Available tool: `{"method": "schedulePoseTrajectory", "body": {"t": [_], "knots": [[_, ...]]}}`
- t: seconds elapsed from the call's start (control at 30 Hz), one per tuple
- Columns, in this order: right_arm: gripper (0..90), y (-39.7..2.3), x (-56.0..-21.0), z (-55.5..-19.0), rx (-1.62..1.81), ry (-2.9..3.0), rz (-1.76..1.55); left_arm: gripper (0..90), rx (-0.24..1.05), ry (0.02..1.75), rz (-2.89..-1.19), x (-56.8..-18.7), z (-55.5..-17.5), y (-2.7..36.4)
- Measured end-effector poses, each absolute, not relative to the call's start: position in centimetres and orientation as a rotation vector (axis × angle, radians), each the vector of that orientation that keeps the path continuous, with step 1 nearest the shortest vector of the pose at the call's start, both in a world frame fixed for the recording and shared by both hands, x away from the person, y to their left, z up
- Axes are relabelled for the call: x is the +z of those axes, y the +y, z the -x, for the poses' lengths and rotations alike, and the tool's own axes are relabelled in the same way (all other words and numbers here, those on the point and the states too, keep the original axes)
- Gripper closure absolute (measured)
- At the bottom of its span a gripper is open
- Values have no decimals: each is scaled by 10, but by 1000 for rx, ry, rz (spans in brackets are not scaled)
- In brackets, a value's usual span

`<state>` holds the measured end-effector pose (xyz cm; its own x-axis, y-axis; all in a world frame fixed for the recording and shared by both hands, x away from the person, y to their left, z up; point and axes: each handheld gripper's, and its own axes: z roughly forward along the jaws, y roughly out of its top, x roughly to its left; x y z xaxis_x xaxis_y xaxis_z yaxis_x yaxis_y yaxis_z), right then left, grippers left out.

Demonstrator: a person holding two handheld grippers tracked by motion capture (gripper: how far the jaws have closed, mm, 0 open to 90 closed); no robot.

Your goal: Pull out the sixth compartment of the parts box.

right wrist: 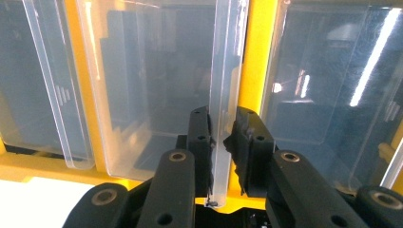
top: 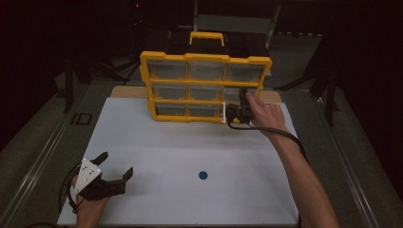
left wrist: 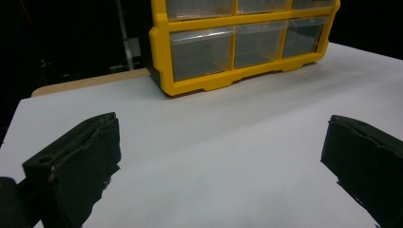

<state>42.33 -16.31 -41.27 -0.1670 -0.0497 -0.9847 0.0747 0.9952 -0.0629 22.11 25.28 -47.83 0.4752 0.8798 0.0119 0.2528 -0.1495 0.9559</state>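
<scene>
A yellow 9-drawer organizer (top: 205, 85) stands upright at the far edge of the white table (top: 190, 152). The right gripper (right wrist: 222, 137) pinches the clear front lip of the bottom-right drawer (right wrist: 225, 95), the lip's long axis running upright between its pads, so the pull likely comes straight back toward the person. The left gripper (top: 114, 172) rests spread, holding nothing, well apart at the near-left corner.
</scene>
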Motion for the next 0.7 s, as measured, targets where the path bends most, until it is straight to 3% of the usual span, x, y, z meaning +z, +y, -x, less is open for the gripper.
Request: {"method": "schedulePoseTrajectory", "body": {"t": [0.7], "knots": [[782, -163, -409, -408, -99, 1756, -5, 0, 746, 987, -1671, -478, -221, 253]]}}
